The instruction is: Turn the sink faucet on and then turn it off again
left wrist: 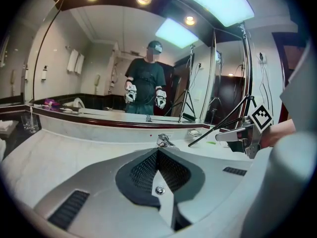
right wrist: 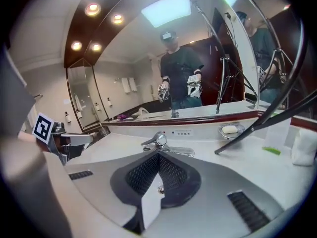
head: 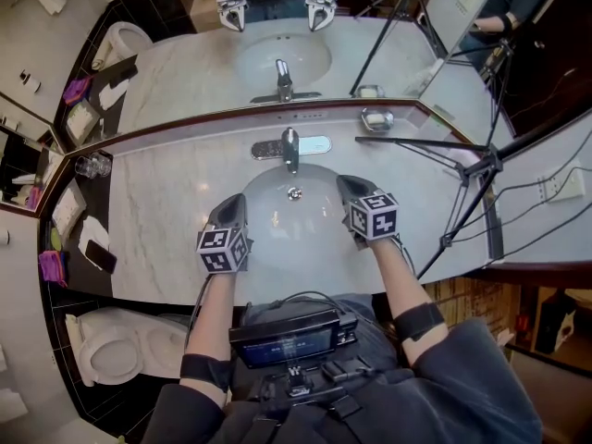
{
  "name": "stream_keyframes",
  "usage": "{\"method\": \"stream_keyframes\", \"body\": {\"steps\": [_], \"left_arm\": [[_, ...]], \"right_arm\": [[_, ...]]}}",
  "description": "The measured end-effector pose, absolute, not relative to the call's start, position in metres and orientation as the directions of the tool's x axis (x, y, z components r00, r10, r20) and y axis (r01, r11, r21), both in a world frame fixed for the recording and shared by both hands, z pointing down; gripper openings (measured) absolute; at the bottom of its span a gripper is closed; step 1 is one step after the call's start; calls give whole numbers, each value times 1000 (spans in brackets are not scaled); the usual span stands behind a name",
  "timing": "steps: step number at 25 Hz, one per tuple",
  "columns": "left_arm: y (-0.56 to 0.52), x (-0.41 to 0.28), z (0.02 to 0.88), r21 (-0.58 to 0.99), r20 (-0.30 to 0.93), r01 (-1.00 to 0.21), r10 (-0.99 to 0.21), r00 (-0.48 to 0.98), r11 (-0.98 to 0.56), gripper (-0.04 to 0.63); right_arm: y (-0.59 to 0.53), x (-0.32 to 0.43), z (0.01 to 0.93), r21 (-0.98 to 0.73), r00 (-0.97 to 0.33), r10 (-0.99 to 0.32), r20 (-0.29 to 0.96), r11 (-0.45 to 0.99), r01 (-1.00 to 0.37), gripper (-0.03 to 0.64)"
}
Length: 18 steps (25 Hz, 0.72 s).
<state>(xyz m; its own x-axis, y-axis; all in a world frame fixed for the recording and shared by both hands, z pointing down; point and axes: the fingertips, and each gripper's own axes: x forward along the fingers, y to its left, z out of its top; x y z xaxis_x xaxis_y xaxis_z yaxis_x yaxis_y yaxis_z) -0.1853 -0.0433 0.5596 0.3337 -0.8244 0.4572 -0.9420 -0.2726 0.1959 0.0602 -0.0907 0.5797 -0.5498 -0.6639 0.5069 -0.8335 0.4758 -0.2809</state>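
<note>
Nearest, the left gripper [head: 234, 203] and the right gripper [head: 351, 188] hover over the sink [head: 277, 222], each with jaws pressed together on nothing, while beyond them the faucet [head: 290, 146] stands untouched on the desk [head: 171, 202] below the mirror [head: 185, 63].

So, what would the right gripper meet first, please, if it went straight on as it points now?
Probably the faucet, just beyond the shut tips of the right gripper in its own view; depth is unclear, so it might reach the sink basin first.
</note>
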Motion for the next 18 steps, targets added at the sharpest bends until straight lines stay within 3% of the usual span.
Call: {"method": "stream_keyframes", "body": {"steps": [15, 18], "left_arm": [[-49, -181, 559, 154, 442, -936, -825, 351, -316, 2], [-54, -171, 564, 124, 456, -925, -808, 374, -358, 59]], "right_arm": [[-90, 68, 586, -322, -546, -662, 513, 441, -838, 15], [-89, 70, 587, -322, -542, -660, 521, 436, -840, 17]]}}
